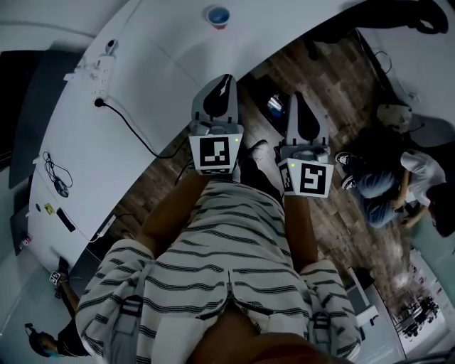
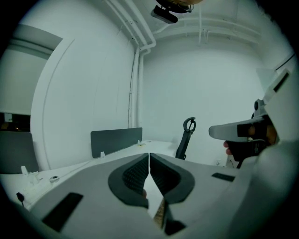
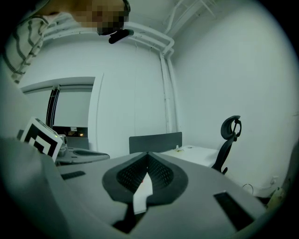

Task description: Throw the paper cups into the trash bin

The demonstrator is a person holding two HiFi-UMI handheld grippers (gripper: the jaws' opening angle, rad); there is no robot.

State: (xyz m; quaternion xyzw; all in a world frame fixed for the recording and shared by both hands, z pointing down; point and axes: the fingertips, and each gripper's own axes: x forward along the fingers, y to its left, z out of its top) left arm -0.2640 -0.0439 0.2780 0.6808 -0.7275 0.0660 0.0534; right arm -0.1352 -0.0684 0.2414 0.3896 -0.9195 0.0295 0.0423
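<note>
A paper cup (image 1: 218, 15) with a blue inside and a red band stands on the far part of the white curved table (image 1: 142, 85), well beyond both grippers. My left gripper (image 1: 225, 78) is held out over the table's edge; its jaws meet at the tip with nothing between them (image 2: 149, 154). My right gripper (image 1: 298, 97) is beside it over the wooden floor, jaws also closed and empty (image 3: 147, 153). Both point roughly level towards the table. No trash bin can be made out in any view.
A black cable (image 1: 131, 124) and a power strip (image 1: 102, 71) lie on the table's left part. A grey divider (image 2: 117, 140) and a black office chair (image 2: 186, 136) stand beyond the table. A person (image 1: 387, 181) sits on the floor at the right.
</note>
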